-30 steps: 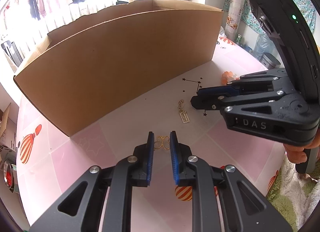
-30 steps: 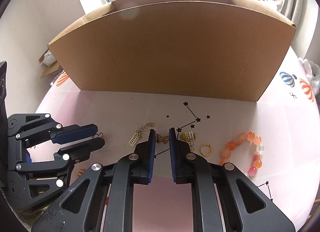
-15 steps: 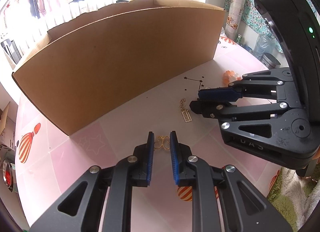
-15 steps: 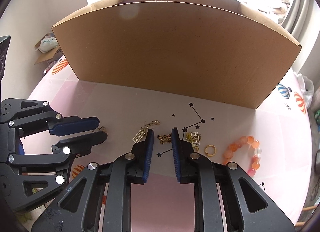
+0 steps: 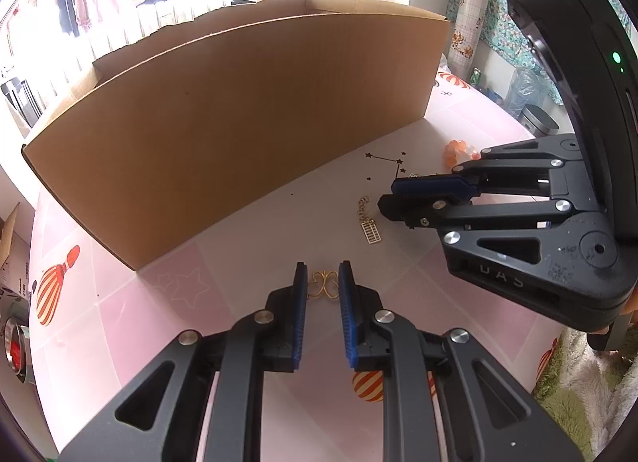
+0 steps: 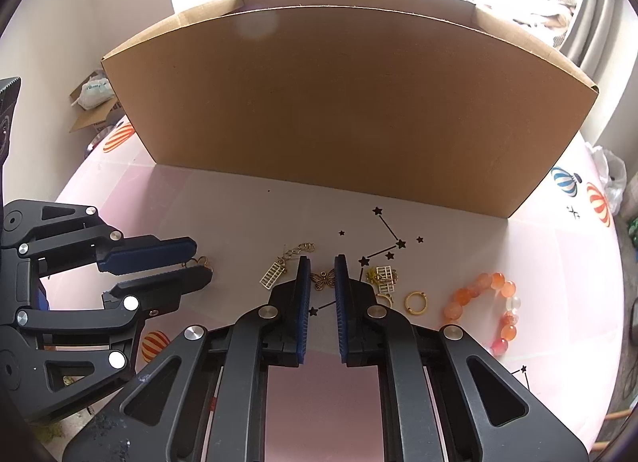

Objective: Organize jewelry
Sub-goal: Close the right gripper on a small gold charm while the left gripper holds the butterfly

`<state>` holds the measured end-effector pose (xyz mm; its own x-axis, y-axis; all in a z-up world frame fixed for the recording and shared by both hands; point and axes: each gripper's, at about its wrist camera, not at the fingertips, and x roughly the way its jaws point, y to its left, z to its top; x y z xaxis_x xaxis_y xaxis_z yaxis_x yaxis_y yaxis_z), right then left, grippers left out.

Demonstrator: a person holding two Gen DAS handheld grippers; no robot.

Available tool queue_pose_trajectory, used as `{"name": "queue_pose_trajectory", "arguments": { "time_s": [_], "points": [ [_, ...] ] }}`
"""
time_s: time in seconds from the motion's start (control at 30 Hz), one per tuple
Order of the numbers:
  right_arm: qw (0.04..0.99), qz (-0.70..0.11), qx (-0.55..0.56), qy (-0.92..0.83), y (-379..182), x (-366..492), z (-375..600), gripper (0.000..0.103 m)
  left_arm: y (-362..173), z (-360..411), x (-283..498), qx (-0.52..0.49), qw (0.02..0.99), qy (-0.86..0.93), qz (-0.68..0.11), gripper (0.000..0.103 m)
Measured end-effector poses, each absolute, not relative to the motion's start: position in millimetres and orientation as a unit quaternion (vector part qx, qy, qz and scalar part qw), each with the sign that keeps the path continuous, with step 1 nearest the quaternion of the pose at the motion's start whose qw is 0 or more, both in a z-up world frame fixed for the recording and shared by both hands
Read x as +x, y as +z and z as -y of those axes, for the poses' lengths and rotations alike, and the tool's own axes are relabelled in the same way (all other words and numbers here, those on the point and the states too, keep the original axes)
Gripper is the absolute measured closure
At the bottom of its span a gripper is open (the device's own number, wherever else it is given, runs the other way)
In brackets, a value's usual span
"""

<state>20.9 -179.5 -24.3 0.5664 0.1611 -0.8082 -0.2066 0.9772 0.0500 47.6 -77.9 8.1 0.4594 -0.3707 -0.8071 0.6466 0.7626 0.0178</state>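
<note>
Butterfly charm (image 6: pixel 323 279) between right gripper (image 6: pixel 322 276) jaws just closing onto it, pads nearly touching its wings.

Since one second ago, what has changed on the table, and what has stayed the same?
The right gripper opened its jaws a little and has just closed them again around the butterfly charm; whether the pads press it is unclear. The left gripper stayed around the gold wire piece. Box, bead bracelet and gold ring did not move.
</note>
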Motion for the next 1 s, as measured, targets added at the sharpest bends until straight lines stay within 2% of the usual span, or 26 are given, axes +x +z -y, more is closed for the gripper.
{"name": "queue_pose_trajectory", "arguments": {
  "time_s": [0.37, 0.57, 1.0],
  "points": [
    [0.882, -0.457, -0.013, 0.115, -25.0, 20.7, 189.6, 0.098, 8.7, 78.0, 47.3, 0.164, 0.84, -0.302, -0.421, 0.088],
    [0.881, -0.458, -0.008, 0.12, -22.1, 16.9, 192.4, 0.092, 9.6, 77.8, 46.6, 0.164, 0.84, -0.302, -0.421, 0.088],
    [0.873, -0.47, -0.044, 0.121, -19.0, 29.1, 168.3, 0.09, 8.6, 77.7, 47.7, 0.163, 0.839, -0.304, -0.421, 0.088]
  ]
}}
